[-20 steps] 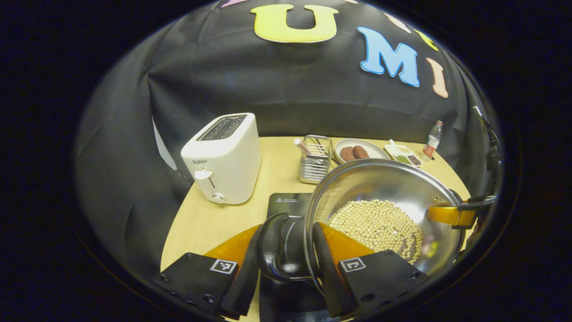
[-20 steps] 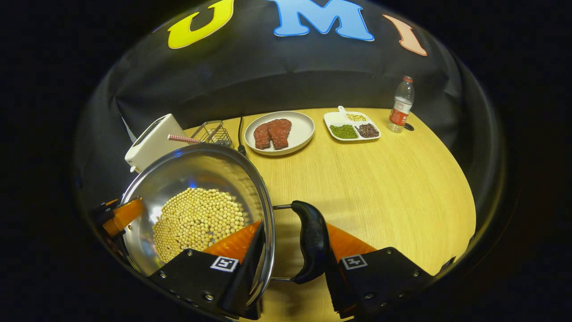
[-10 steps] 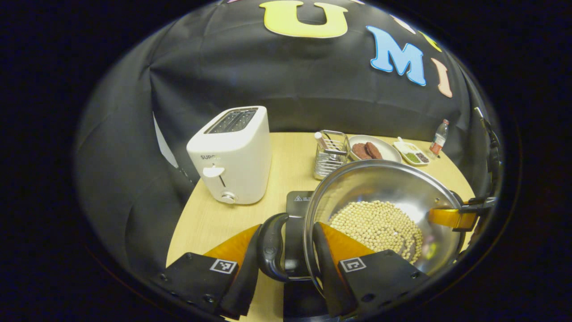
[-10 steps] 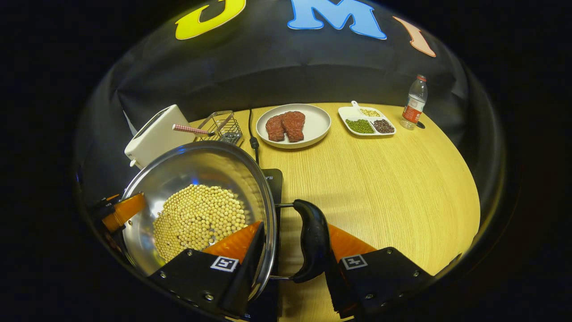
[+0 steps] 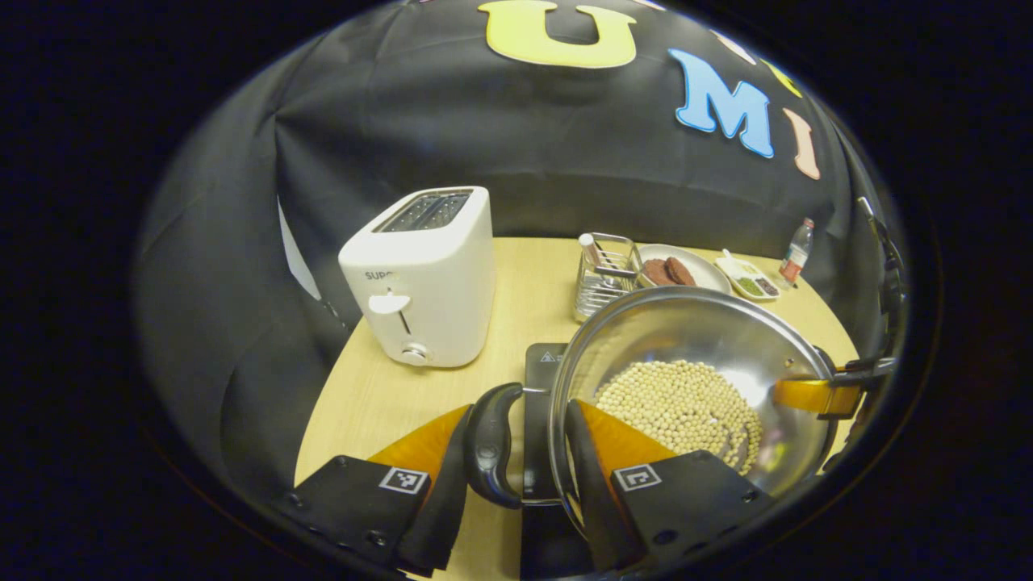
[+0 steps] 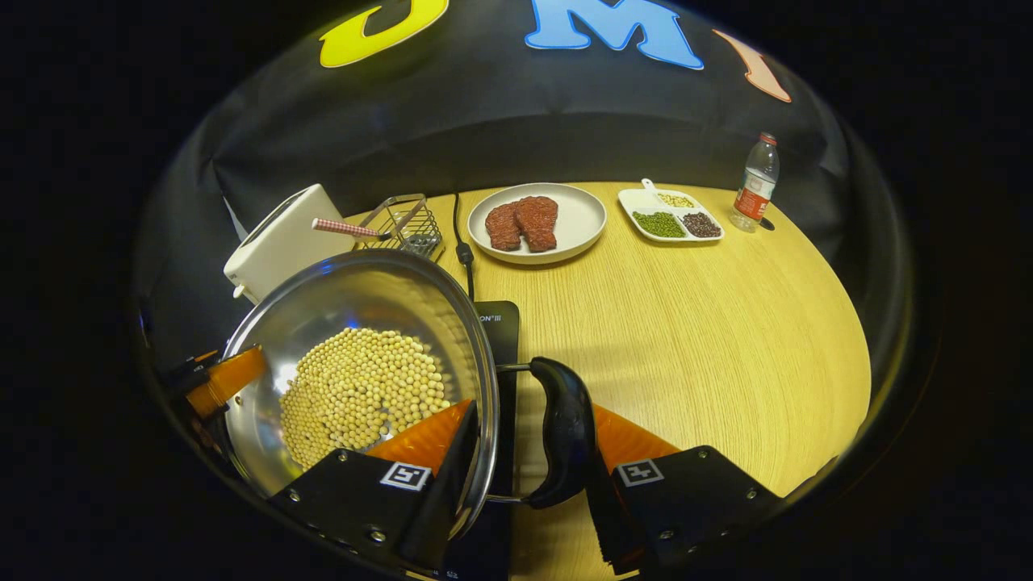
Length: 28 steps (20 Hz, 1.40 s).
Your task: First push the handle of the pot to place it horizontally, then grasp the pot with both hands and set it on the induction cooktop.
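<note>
Landmark = pot (image 5: 686, 339), steel, w/ beans (image 5: 686, 403) inside. Left of pot: toaster (image 5: 420, 278). Left gripper (image 5: 515, 448) clenched on pot's left handle (image 5: 488, 444) and rim. Pot held over cooktop (image 5: 539, 371); can't tell if touching. Right gripper (image 6: 524, 448) clenched on right handle (image 6: 561, 432). Behind pot: rack (image 6: 401, 226); behind-right: plate (image 6: 565, 234), tray (image 6: 641, 202), bottle (image 6: 753, 184).

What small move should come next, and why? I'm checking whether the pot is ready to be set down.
Probably ease the pot straight down. Both the left gripper and right gripper clamp its side handles, and the black cooktop already lies under it, so lowering evenly should keep the beans from spilling.
</note>
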Tool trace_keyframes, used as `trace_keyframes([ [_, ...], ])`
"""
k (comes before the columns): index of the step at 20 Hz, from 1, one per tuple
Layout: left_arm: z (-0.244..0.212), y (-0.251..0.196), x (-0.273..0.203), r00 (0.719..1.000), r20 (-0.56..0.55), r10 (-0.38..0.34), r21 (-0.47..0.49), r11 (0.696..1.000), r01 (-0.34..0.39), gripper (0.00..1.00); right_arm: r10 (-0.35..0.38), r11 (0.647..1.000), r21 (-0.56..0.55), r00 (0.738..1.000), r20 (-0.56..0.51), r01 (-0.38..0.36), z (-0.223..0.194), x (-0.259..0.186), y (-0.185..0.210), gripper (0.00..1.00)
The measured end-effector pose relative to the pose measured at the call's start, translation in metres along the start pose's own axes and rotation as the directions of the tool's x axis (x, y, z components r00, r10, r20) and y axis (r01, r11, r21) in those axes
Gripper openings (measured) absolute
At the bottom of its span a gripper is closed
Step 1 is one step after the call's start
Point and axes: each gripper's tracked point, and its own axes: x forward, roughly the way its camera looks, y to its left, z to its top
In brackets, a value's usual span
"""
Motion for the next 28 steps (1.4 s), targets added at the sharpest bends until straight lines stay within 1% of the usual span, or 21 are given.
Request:
trace_keyframes([
  [2,-0.001,0.003,0.002,1.000,0.002,0.020,-0.017,1.000,-0.020,0.71,0.017,1.000,0.008,1.000,0.017,-0.017,0.003,0.000,0.002,0.69],
  [4,-0.002,0.001,0.005,0.999,0.013,0.034,-0.005,0.999,-0.034,0.73,0.015,1.000,-0.001,0.999,0.028,-0.015,0.006,0.002,0.001,0.69],
  [5,-0.003,0.001,0.005,0.999,0.020,0.038,-0.001,0.999,-0.038,0.70,0.014,1.000,-0.004,0.999,0.031,-0.014,0.007,0.002,0.001,0.69],
  [6,-0.003,0.001,0.006,0.999,0.021,0.037,-0.005,0.999,-0.037,0.75,0.012,1.000,-0.008,0.999,0.034,-0.012,0.007,0.002,0.000,0.69],
  [8,0.006,0.002,-0.001,0.998,0.045,0.035,-0.025,0.999,-0.034,0.76,0.020,1.000,-0.017,0.998,0.065,-0.019,0.014,0.001,0.000,0.69],
  [9,0.010,0.004,-0.003,0.997,0.063,0.033,-0.039,0.999,-0.030,0.76,0.021,1.000,-0.023,0.996,0.083,-0.019,0.019,-0.002,-0.001,0.69],
  [10,0.016,0.006,-0.006,0.997,0.075,0.035,-0.057,0.998,-0.031,0.76,0.020,0.999,-0.029,0.995,0.099,-0.017,0.022,-0.006,-0.004,0.71],
  [11,0.021,0.010,-0.012,0.995,0.088,0.048,-0.078,0.996,-0.041,0.72,0.014,0.999,-0.035,0.994,0.112,-0.011,0.025,-0.009,-0.008,0.70],
  [12,0.028,0.014,-0.018,0.992,0.106,0.067,-0.101,0.993,-0.056,0.80,0.016,0.999,-0.038,0.992,0.125,-0.012,0.029,-0.013,-0.011,0.82],
  [14,0.045,0.021,-0.039,0.982,0.156,0.107,-0.138,0.987,-0.086,0.85,0.030,0.999,-0.047,0.986,0.166,-0.022,0.037,-0.027,-0.016,0.87],
  [15,0.059,0.023,-0.054,0.974,0.191,0.126,-0.160,0.983,-0.095,0.86,0.046,0.998,-0.053,0.979,0.196,-0.036,0.044,-0.034,-0.017,0.89],
  [16,0.073,0.020,-0.067,0.964,0.230,0.136,-0.183,0.979,-0.095,0.86,0.045,0.998,-0.058,0.972,0.232,-0.032,0.052,-0.043,-0.023,0.90],
  [18,0.098,0.006,-0.097,0.944,0.295,0.147,-0.211,0.974,-0.085,0.87,0.050,0.998,-0.052,0.952,0.303,-0.036,0.070,-0.066,-0.033,0.90],
  [20,0.124,-0.021,-0.126,0.926,0.352,0.136,-0.203,0.977,-0.066,0.86,0.046,0.998,-0.056,0.926,0.374,-0.027,0.093,-0.093,-0.046,0.90],
  [22,0.152,-0.059,-0.158,0.908,0.407,0.100,-0.181,0.983,-0.027,0.86,0.046,0.997,-0.081,0.893,0.448,-0.010,0.118,-0.124,-0.059,0.90],
  [24,0.183,-0.105,-0.192,0.875,0.481,0.056,-0.159,0.987,0.024,0.87,0.057,0.995,-0.094,0.866,0.498,-0.011,0.138,-0.159,-0.071,0.90],
  [26,0.204,-0.147,-0.221,0.847,0.531,0.033,-0.131,0.990,0.044,0.86,0.054,0.996,-0.084,0.829,0.557,-0.008,0.160,-0.199,-0.088,0.90],
  [28,0.225,-0.191,-0.250,0.819,0.573,0.011,-0.104,0.993,0.059,0.86,0.058,0.998,-0.067,0.776,0.628,-0.021,0.182,-0.242,-0.105,0.90],
])
